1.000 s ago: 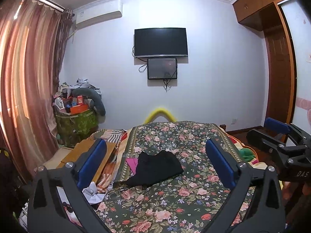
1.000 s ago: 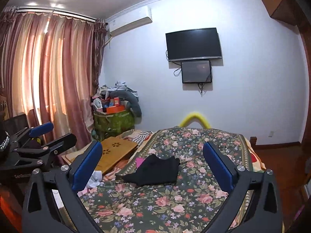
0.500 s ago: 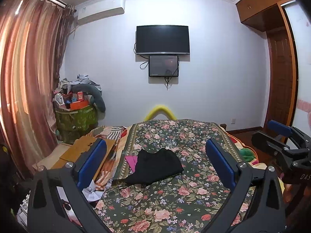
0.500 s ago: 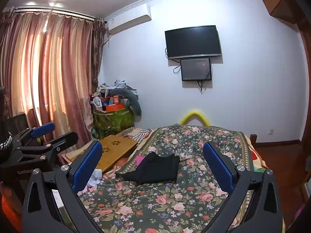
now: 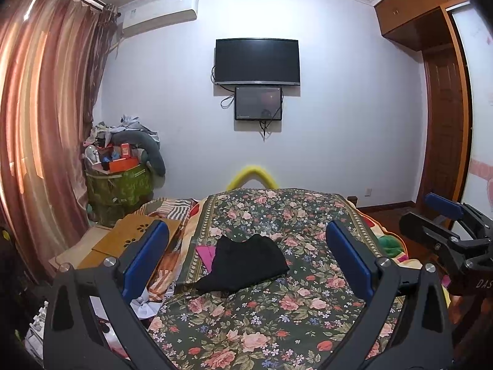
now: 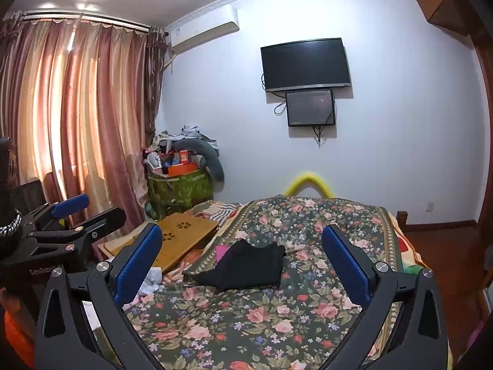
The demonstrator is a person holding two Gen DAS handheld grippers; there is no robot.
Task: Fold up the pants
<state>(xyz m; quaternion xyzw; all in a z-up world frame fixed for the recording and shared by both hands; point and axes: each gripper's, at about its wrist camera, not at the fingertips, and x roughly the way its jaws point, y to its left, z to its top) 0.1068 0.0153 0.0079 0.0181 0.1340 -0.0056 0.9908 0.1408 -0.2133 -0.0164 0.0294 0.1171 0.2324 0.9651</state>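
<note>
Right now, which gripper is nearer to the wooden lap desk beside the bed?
Left. The left gripper hangs on the wooden lap desk side; the right gripper is across the bed.

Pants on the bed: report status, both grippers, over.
Left gripper open, empty. Right gripper open, empty. Black pants bunched on the floral bedspread, untouched. Pink cloth tucked at their left edge; nothing else in the way.

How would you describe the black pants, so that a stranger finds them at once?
Look at the bed with the floral bedspread. The black pants lie crumpled near its left edge, partly covering a pink cloth. They are the only plain black thing on the flowered cover.
</note>
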